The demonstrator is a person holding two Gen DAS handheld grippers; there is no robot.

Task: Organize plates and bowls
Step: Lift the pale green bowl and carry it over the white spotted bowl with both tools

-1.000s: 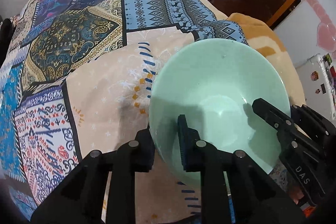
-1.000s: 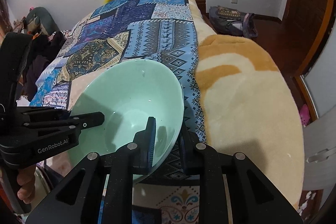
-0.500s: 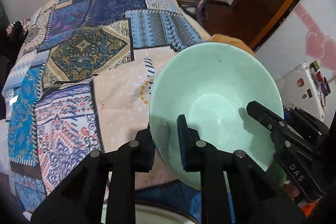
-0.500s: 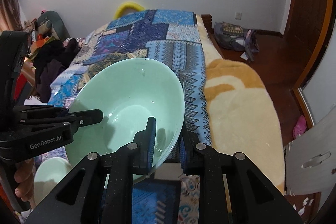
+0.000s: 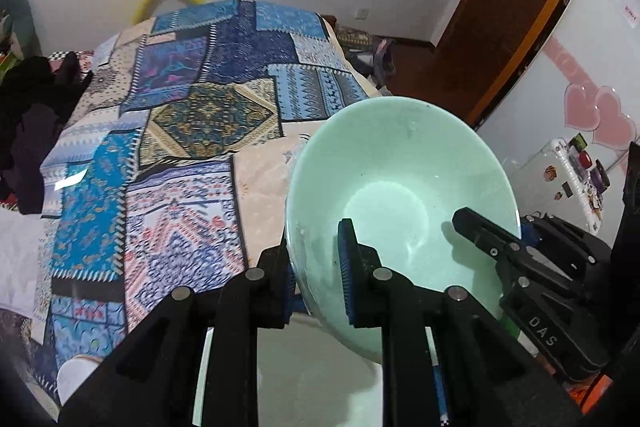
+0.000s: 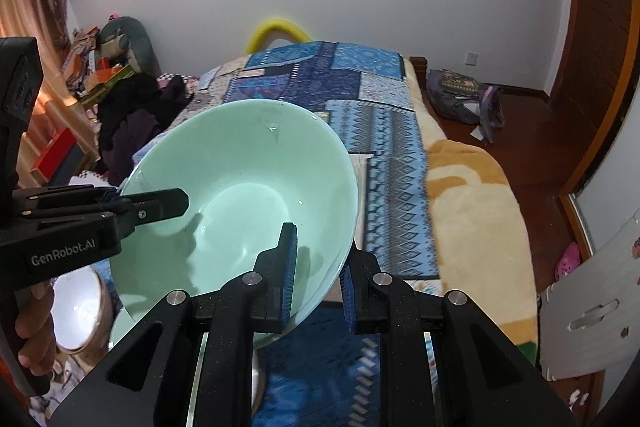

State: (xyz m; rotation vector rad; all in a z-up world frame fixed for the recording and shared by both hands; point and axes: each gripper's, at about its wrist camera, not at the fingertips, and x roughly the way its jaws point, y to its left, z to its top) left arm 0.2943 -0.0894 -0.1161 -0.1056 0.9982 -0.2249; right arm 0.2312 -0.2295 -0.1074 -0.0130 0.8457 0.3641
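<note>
Dark clothing heaped at far left beside the bed, past a person's hand wrapped round the grip of the left hand-held gripper. Black left hand-held gripper clamped on the left wall of a large pale mint-green ceramic bowl, one blue-padded finger inside, the other outside, jaws nearly together with only the bowl's wall between. Bowl held in the air, tilted, opening toward the cameras, nothing inside but a faint wet sheen. Below it, at lower left of the right wrist view, a smaller white bowl with a brownish outer wall, inside bare as far as visible. Pale rim of another dish under the left gripper, contents not discernible. Behind, a bed under a blue patchwork-patterned cover, a cream and tan fleece blanket along its right side. Further right, black right hand-held gripper pinching the bowl's opposite rim the same way, one pad inside, one outside, jaws almost closed. Dark wooden floor at far right.
</note>
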